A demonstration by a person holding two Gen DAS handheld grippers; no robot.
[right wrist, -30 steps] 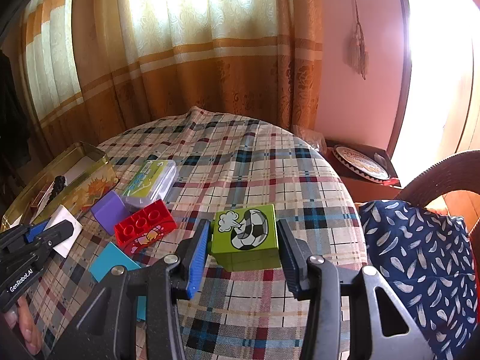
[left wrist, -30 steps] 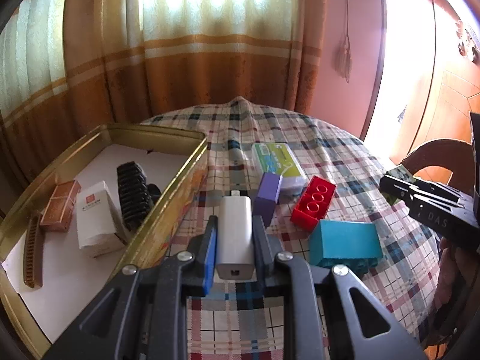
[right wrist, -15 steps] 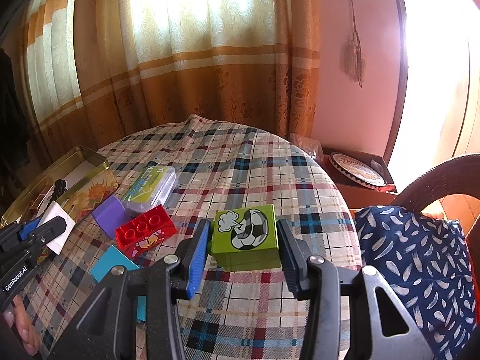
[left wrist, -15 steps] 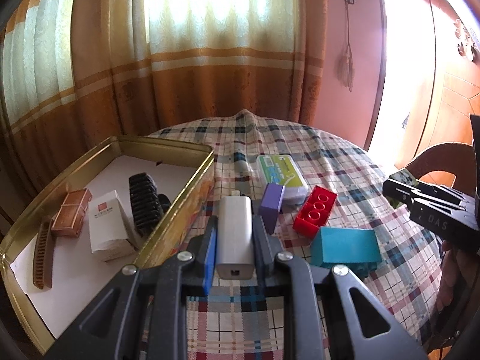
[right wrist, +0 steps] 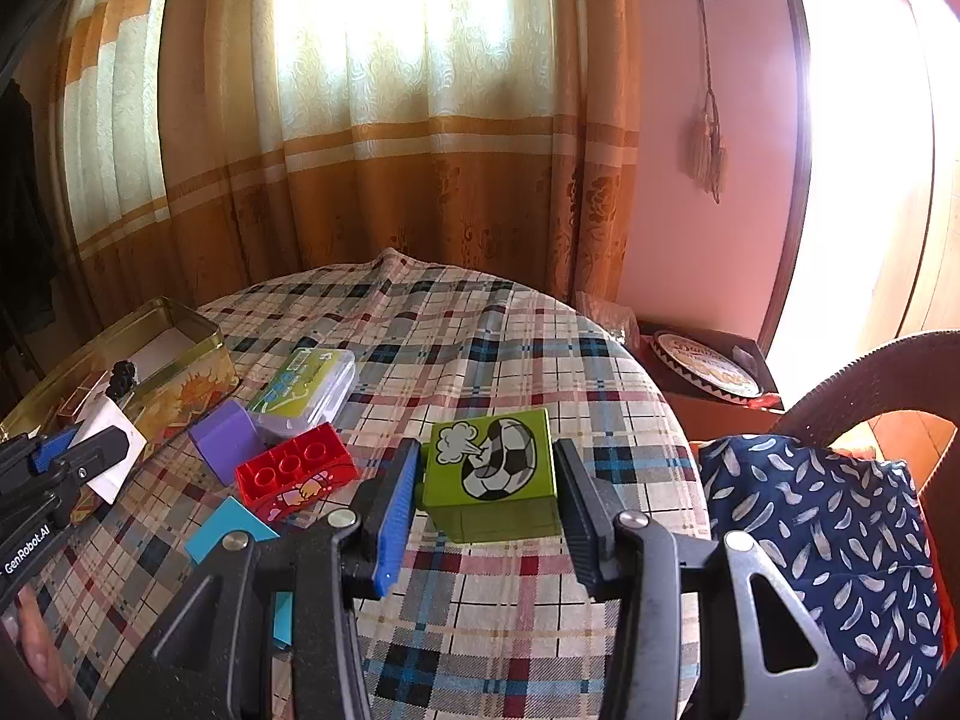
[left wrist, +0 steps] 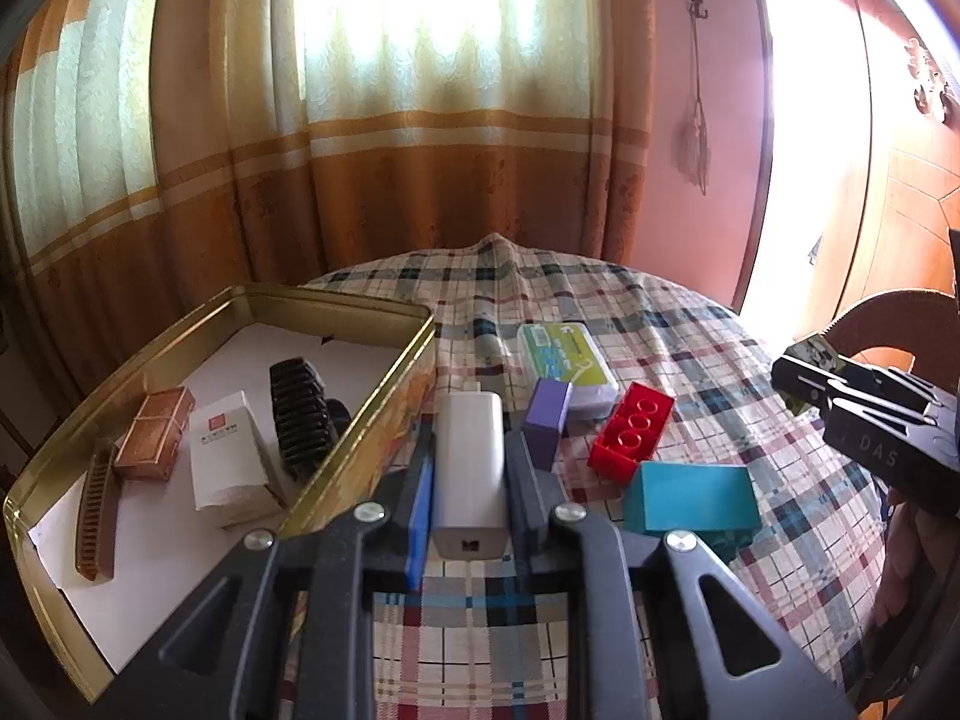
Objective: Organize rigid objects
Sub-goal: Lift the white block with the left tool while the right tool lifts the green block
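The left gripper (left wrist: pixel 469 468) is held low and level, its two fingers pointing forward. The jaws are closed on a white charger (left wrist: pixel 468 468) — both pads press flat on its long sides. In the right wrist view this gripper (right wrist: pixel 78 459) shows at the left edge, and part of the hand that carries it (right wrist: pixel 36 654) is seen below it.

The right gripper (right wrist: pixel 487 483) also points forward, and its jaws clamp a green block (right wrist: pixel 489 480) from both sides — the left pad is blue, the right one black. In the left wrist view it (left wrist: pixel 810 369) comes in from the right edge, pointing toward the left.
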